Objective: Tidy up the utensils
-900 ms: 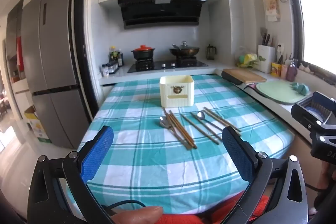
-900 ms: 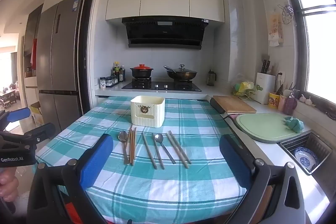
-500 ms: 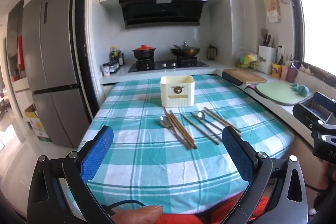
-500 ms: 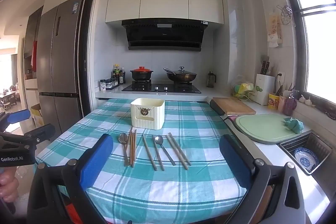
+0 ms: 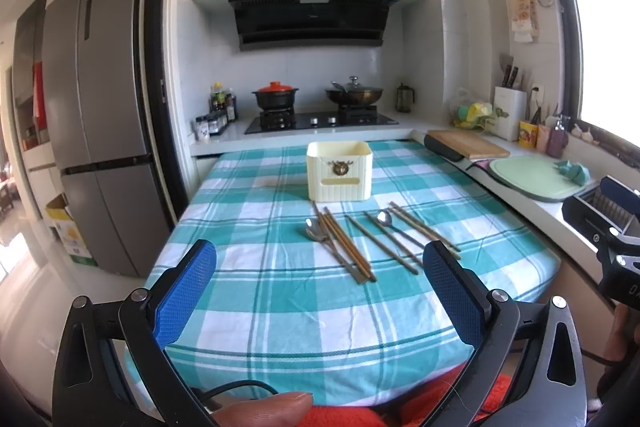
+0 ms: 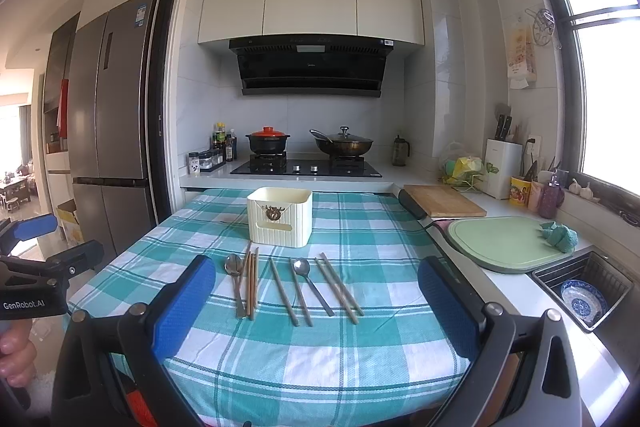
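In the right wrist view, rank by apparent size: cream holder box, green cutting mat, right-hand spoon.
1. green cutting mat
2. cream holder box
3. right-hand spoon
Mat and box lie at similar depth, so this order looks reliable.

Can't see inside the holder (image 6: 279, 217), its wall blocks the view, so no idea about compartments. The tabletop (image 5: 280, 307) near edge is cut off behind the left claw (image 5: 320, 291). The right claw (image 5: 608, 227) only pokes in at that picture's edge. The bowl (image 6: 584, 301) in the sink (image 6: 548, 277) is half hidden.
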Motion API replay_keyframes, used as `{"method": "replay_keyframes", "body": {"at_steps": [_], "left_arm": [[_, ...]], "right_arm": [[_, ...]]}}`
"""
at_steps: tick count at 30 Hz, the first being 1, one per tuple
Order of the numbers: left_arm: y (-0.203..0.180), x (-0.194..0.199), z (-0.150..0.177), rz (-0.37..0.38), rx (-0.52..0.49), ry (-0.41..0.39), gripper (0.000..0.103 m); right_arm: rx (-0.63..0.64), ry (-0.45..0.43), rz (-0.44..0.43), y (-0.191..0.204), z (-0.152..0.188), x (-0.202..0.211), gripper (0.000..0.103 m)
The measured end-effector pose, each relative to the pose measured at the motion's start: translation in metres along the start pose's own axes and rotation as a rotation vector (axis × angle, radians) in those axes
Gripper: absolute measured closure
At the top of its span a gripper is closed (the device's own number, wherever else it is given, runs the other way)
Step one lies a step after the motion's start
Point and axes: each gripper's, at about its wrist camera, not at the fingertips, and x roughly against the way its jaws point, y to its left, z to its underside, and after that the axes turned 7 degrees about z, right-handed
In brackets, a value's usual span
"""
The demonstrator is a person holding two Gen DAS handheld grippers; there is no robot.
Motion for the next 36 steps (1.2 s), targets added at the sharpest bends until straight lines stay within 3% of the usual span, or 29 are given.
{"method": "replay_keyframes", "body": {"at_steps": [36], "left_arm": [[-0.0042, -0.0053, 0.0057, 0.0, 0.009, 0.018, 0.0]], "right_arm": [[-0.004, 0.003, 0.008, -0.0057, 0.0001, -0.0026, 0.0]]}}
